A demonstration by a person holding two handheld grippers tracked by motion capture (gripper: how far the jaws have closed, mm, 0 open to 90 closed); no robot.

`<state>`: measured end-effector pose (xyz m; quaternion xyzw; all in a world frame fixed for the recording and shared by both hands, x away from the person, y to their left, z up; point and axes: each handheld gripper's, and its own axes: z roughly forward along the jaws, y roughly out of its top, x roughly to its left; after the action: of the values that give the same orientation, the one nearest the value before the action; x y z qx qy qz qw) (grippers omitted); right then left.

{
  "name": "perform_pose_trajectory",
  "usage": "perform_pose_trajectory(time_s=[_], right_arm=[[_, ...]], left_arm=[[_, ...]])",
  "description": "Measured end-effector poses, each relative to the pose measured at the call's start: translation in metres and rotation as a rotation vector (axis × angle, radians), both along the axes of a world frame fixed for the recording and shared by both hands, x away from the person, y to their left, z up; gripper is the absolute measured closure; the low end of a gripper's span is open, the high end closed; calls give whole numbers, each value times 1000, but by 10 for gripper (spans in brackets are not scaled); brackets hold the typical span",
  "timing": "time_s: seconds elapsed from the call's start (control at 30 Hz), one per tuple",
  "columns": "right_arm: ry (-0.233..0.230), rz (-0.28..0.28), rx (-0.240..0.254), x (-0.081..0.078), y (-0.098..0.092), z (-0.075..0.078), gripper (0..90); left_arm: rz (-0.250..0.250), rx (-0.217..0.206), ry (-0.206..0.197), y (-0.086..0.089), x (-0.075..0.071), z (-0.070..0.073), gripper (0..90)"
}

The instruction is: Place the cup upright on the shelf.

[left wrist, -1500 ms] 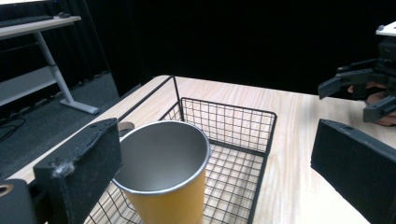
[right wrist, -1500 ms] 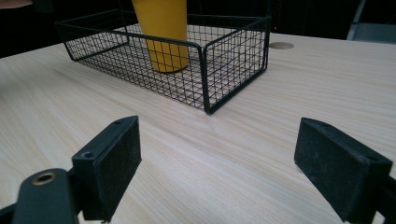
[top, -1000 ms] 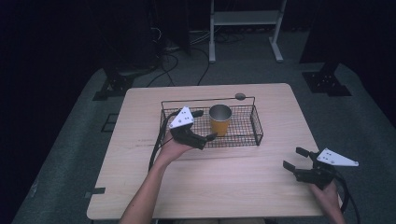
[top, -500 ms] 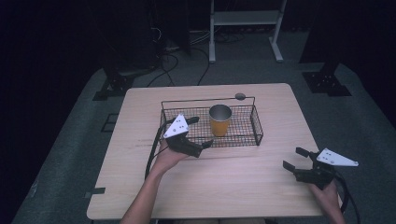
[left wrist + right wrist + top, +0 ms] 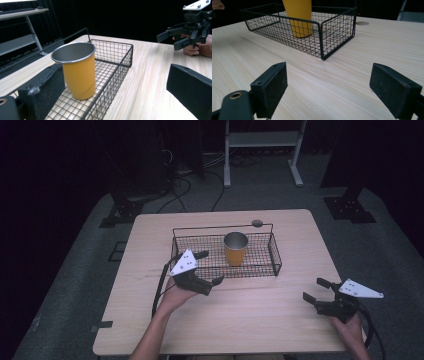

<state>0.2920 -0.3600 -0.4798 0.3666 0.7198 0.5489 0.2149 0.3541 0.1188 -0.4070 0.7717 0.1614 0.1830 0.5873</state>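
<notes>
The left hand-held gripper [image 5: 206, 268] is being held at the front left corner of the wire basket [image 5: 272, 255], with its jaws spread wide and nothing between them. In the high view, one jaw is reaching over the basket's front rim and the other is hanging over the worktop [image 5: 250, 320] just in front of the basket. In the left gripper view, the near jaw is being seen just beside the yellow cup [image 5: 77, 71], though whether it is touching the cup cannot be told; the far jaw is well apart from it, over bare wood.

The yellow cup [image 5: 235, 249] is standing upright inside the basket, near its middle, with its metal rim and grey inside showing. The basket is lying in the middle of the worktop, with a thin bar raised along its back side.

The right hand-held gripper [image 5: 319, 291] is being held low over the front right part of the worktop, well apart from the basket, with its jaws spread and empty. In the right gripper view, the basket [image 5: 337, 32] and the cup [image 5: 299, 17] are being seen beyond the two open jaws. In the left gripper view, the right hand-held gripper [image 5: 175, 37] is being seen farther off, held in a hand [image 5: 197, 48].
</notes>
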Motion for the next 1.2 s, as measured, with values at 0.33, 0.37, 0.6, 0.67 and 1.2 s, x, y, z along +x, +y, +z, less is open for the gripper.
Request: perform_pose_trajectory(time_s=[0.33, 0.37, 0.6, 0.67, 1.2], right_arm=[[-1, 0, -1, 0, 0, 0, 137], [0, 1, -1, 0, 0, 0, 137], [0, 0, -1, 0, 0, 0, 137], [0, -1, -1, 0, 0, 0, 137], [2, 0, -2, 0, 1, 0, 137]], left_arm=[[6, 3, -2, 5, -11, -8, 12], [7, 3, -1, 6, -12, -9, 12], [13, -3, -5, 10, -21, -14, 12], [14, -3, -5, 11, -23, -16, 12], [14, -13, 5, 15, -41, -31, 12]])
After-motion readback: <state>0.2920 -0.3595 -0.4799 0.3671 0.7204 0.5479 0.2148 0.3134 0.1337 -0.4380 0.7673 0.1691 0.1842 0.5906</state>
